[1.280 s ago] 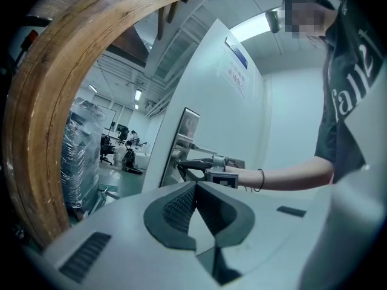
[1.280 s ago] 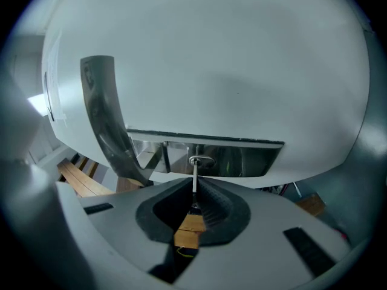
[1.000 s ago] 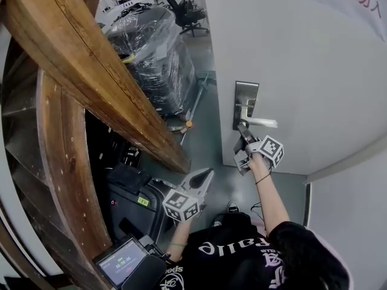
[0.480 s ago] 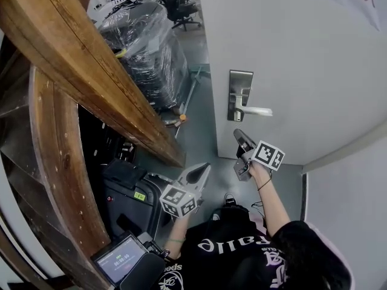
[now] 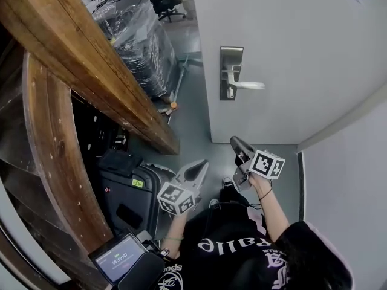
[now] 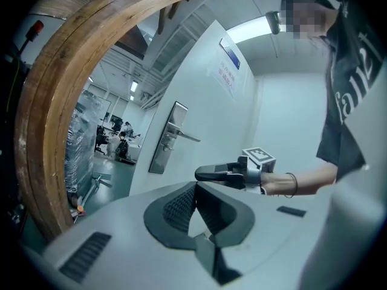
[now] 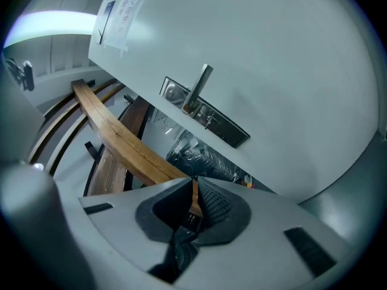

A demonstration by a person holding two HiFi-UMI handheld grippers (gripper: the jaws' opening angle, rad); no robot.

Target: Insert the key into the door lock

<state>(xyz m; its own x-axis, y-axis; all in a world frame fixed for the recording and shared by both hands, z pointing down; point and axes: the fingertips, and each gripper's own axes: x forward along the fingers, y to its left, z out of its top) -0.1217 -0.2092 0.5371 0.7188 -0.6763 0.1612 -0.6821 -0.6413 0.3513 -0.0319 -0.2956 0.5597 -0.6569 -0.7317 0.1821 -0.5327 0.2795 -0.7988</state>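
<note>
Now the white door (image 5: 290, 53) fills your head view from 12 to 3 o'clock, and the curved brown wooden beam (image 5: 78, 59) sweeps across from 9 to 11. The brushed steel lock plate (image 5: 231, 56) sits near 12 o'clock, with its lever handle (image 5: 248, 84) pointing towards 3, well apart from both tools. Your right gripper (image 5: 235, 142) was up against that plate a second ago. It has since drawn back to about 6 o'clock of the plate, and its fingers (image 7: 213, 203) are parted by only a narrow slit with nothing between them. Your left gripper (image 5: 203, 164), at about 6 o'clock of the view's centre, hangs idle, its fingers (image 6: 179, 208) meeting at the tips and empty. The small pale key (image 5: 230, 93) appears to sit in the plate just under the lever. By my judgement the insertion is done and you are backing off.
</note>
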